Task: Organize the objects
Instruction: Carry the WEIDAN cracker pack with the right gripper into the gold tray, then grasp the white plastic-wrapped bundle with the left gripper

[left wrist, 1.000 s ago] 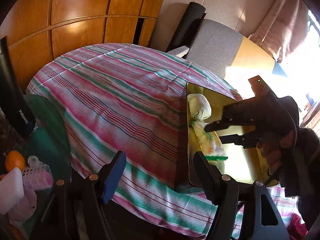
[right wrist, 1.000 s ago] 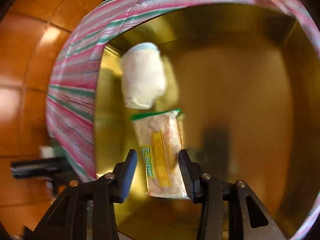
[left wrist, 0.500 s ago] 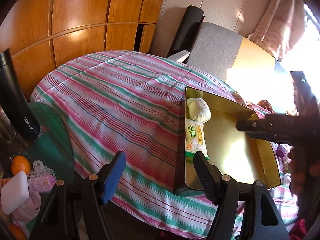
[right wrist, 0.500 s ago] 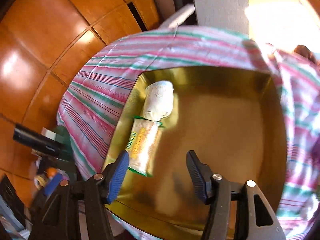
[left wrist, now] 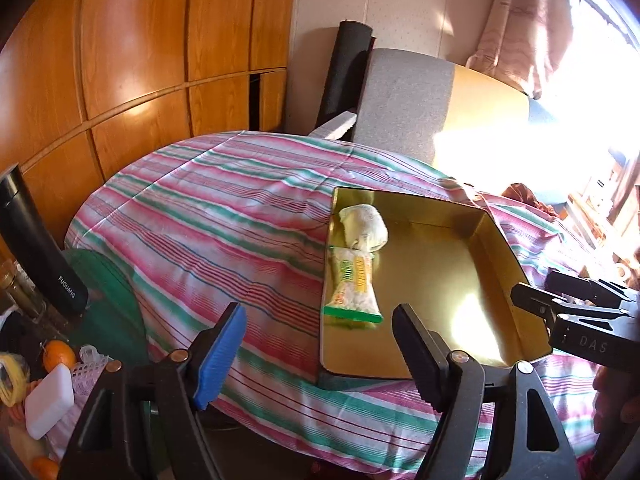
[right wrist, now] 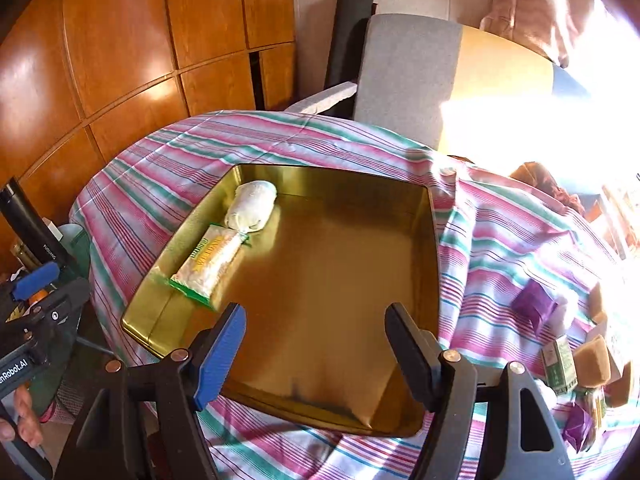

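Observation:
A gold tin tray (right wrist: pixel 352 288) (left wrist: pixel 452 280) lies on the striped tablecloth. In it, along its left wall, lie a white cloth bundle (right wrist: pixel 254 204) (left wrist: pixel 364 226) and a green-edged snack packet (right wrist: pixel 208 264) (left wrist: pixel 352 284). My right gripper (right wrist: pixel 312 344) is open and empty, above the tray's near edge. My left gripper (left wrist: pixel 320 352) is open and empty, above the cloth just left of the tray's near corner. The right gripper also shows at the right edge of the left wrist view (left wrist: pixel 532 300).
Small items lie on the cloth right of the tray: purple packets (right wrist: pixel 534 306), a green box (right wrist: pixel 558 364), brown blocks (right wrist: pixel 592 360). Left of the table stand a black flask (left wrist: pixel 40 248), oranges (left wrist: pixel 60 354), a white block (left wrist: pixel 50 400). A grey chair (right wrist: pixel 408 72) stands behind.
My right gripper let go of the snack packet in the tray and pulled back and up, opening wide. The left gripper lifted slightly and stayed open.

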Demonstrator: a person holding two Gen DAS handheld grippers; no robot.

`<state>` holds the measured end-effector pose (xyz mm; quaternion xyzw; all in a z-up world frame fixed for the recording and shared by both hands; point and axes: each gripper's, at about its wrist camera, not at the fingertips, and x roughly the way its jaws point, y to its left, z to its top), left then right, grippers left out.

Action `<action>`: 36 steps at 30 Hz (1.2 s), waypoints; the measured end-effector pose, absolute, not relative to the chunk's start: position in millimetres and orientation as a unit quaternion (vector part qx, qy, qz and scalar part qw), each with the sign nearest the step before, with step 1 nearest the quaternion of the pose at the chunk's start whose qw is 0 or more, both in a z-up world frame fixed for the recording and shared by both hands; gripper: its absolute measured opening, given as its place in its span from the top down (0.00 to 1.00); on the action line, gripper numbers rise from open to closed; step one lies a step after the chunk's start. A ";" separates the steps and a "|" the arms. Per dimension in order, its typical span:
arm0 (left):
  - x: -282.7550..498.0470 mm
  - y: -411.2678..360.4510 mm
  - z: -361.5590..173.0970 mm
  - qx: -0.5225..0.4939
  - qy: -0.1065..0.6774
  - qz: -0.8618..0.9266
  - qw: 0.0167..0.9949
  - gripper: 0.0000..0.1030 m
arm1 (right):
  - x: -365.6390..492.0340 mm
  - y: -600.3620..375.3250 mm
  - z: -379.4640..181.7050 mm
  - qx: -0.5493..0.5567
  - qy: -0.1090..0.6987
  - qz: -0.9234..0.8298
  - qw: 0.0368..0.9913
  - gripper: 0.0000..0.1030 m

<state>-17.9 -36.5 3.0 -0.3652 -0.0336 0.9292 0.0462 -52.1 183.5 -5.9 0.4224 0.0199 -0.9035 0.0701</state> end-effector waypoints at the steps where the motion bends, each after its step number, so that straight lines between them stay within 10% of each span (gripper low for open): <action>1: -16.8 -32.0 4.3 -0.365 -0.029 0.929 0.050 0.25 | -47.6 189.7 -6.1 0.420 0.016 -0.905 0.066 0.29; 28: -8.9 92.1 12.5 -0.363 0.069 0.914 0.166 0.17 | 51.5 507.9 10.4 0.344 -0.104 -0.896 -0.263 0.20; 36: 1.2 163.6 14.8 -0.359 0.105 0.893 0.248 0.18 | 103.3 592.5 -18.2 0.292 -0.283 -0.845 -0.346 0.19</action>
